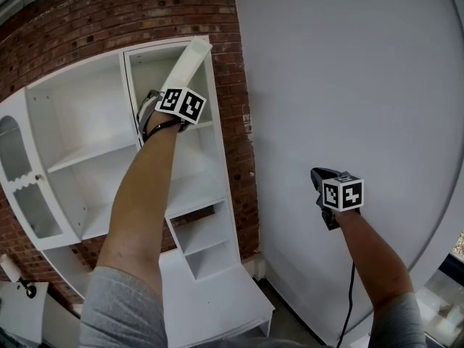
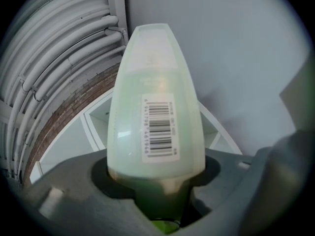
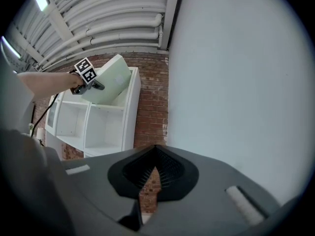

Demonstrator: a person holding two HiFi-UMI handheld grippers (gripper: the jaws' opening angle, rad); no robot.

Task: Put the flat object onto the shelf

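Two grippers, one load — the left gripper's (image 2: 157, 200) jaws clamp the flat object's (image 2: 155, 102) narrow end, poising it tilted at the white shelf's (image 1: 87, 154) upper right compartment; the right gripper (image 3: 147, 178), jaws closed and empty, hangs clear by the wall (image 1: 348, 85).

Shelf (image 1: 87, 156) compartments open-fronted; divider (image 1: 130, 96) between them; grey wall (image 1: 348, 71) near its right.

My pale green flat thing (image 2: 147, 58) has a white label (image 2: 160, 127) with black stripes; the shelf (image 1: 87, 154) is white, the bricks (image 1: 145, 13) red
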